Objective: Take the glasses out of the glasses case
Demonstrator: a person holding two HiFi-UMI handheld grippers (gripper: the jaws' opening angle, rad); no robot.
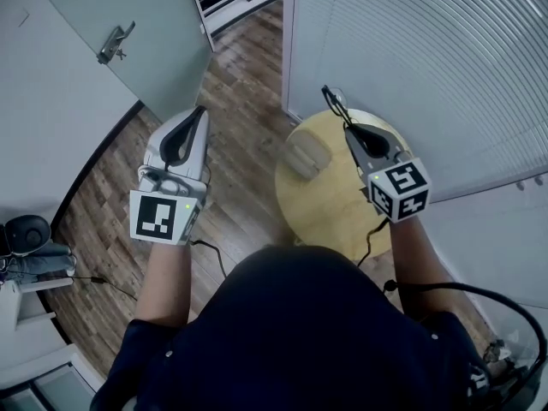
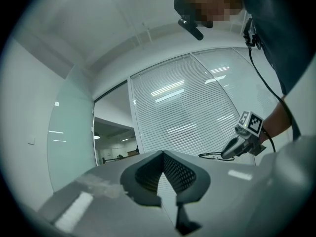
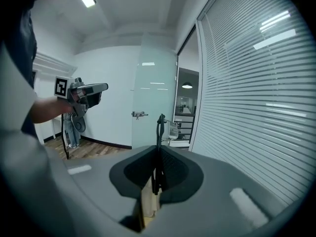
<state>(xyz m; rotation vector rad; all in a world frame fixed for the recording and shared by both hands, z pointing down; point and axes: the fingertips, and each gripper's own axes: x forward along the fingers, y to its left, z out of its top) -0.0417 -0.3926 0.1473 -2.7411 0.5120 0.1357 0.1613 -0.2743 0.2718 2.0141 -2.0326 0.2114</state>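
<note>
both grippers are smooth grey plastic shells that taper to a point, with dark ribbed pads lining the jaws and a white cube of black square markers at the rear. the left gripper (image 1: 200, 114) has its jaws closed tip to tip with nothing between them; its own view (image 2: 162, 153) shows only the slatted blinds through the slit lower down. the right gripper (image 1: 347, 129) is clamped on the glasses (image 1: 332, 101), whose thin black frame stands up edge-on from between the pads in its own view (image 3: 159, 127).

the table (image 1: 342, 221) is small and round, of pale matt wood. it stands just beside a wall of white horizontal blinds (image 1: 428, 58). the floor (image 1: 231, 212) is brown wood plank with visible grain. to the left is a pale frosted door (image 1: 86, 75) with a metal lever handle (image 1: 116, 43). a black cable (image 1: 205, 255) trails from the left gripper, which hangs over the floor, well apart from the table.

the glasses are a slim, dark, wiry shape held in the air over the far edge of the table, clear of the glasses case (image 1: 306, 156). the case is a soft-looking grey-beige rounded rectangle lying flat on the table, near the right gripper and to its left. whether its lid is open cannot be told.
</note>
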